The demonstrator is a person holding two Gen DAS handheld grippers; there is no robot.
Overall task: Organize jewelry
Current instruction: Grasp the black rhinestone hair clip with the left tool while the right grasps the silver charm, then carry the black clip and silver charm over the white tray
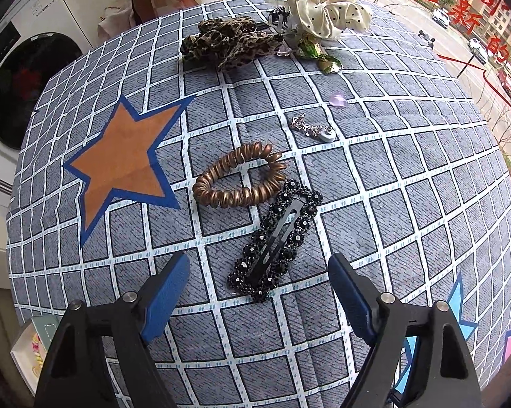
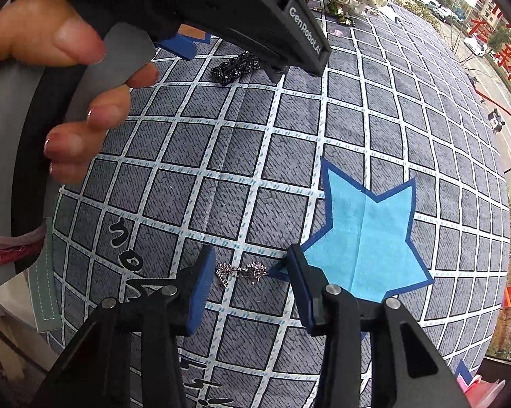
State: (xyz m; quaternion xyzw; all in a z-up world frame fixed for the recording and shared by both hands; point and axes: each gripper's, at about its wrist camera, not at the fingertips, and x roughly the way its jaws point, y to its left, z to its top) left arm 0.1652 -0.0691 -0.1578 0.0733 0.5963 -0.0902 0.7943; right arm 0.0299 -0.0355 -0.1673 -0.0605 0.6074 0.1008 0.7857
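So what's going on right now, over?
Left gripper open over black hair clip. Right gripper open around silver chain, not gripping. Nothing in the way.

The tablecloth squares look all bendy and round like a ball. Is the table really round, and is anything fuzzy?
Left wrist view: the fisheye lens bulges the tablecloth grid; soft daylight, and the black hair clip looks sharp. Right wrist view: same bulge; the hand close to the lens looks huge and slightly soft, the small silver jewelry stays fairly clear. The table's true shape cannot be told.
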